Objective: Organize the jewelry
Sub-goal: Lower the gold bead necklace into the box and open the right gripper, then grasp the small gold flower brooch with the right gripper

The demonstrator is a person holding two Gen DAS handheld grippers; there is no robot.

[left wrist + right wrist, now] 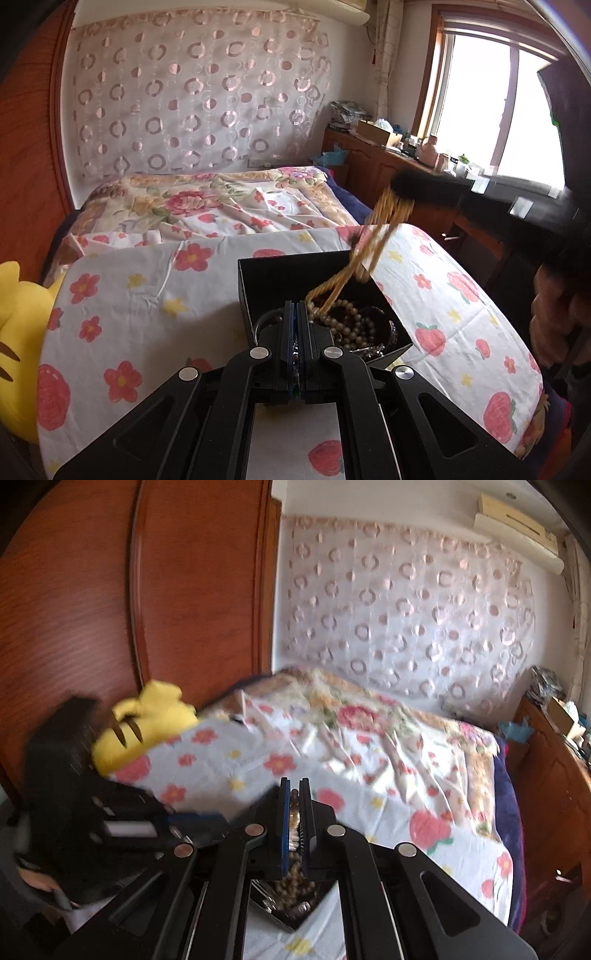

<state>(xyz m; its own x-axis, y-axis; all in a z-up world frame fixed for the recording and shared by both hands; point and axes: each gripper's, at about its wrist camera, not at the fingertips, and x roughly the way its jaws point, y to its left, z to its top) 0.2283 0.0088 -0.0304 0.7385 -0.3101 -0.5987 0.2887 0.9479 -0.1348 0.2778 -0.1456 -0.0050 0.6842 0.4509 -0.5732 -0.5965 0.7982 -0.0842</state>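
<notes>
Black box (295,280) sits on the flower-print bench (155,295), full of tangled jewelry. Right tool (400,194) is up and to the right of the box, jaws clamped on a gold chain (373,243); the chain's lower loops hang down into the box and lie on the heap. In the right wrist view, gold links sit between its nearly shut jaws (294,823). Left tool (297,314) is at the near side of the box, jaws fully shut; something thin may be pinched between them, but that spot is too dark to tell. Pearl strand (349,321) lies just right of its tips, touching the chain's lower end.

Risks:
- chain snags the pearl strand or other pieces, drags them over the box wall onto the bench
- snag pulls the light box, tips or slides it, likely if the left tool isn't bracing it
- chain is bunched in the jaws, a loop can slip out and drop back into the box
- a sharp pull on a tangle can strain or break the chain
</notes>
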